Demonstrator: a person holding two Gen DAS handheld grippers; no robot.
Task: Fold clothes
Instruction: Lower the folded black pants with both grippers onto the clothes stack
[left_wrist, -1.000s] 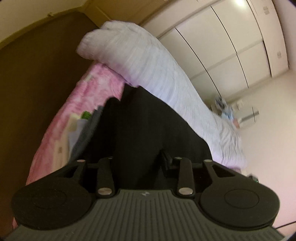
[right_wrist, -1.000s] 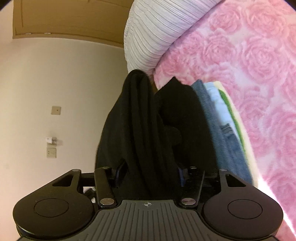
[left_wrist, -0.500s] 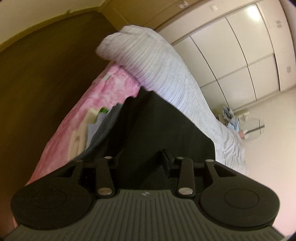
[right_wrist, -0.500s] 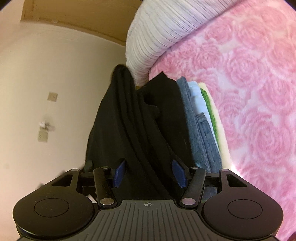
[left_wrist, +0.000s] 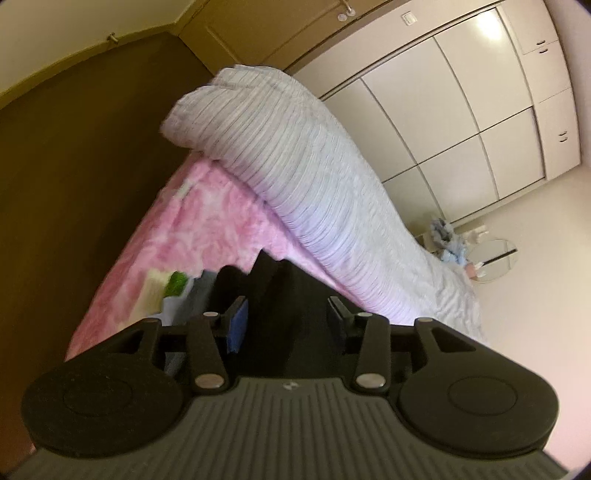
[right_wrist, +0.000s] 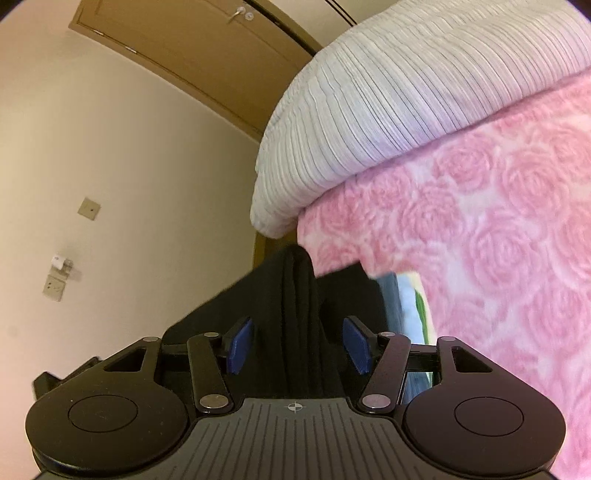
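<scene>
Black garment (right_wrist: 295, 314) lies bunched on the pink rose bed (right_wrist: 498, 240) near its edge, beside folded clothes (right_wrist: 402, 295), running between both spread, non-gripping tongs: left tongs (left_wrist: 286, 317), right tongs (right_wrist: 297, 345).

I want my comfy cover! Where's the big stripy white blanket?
The striped blanket lies bunched along the far side of the pink bedspread, beyond the black garment, toward the wardrobe.

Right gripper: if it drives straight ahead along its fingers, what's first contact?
Most likely the black garment, bunched between the right gripper's open jaws. Beyond it lies the striped duvet's edge, though depth is unclear.
</scene>
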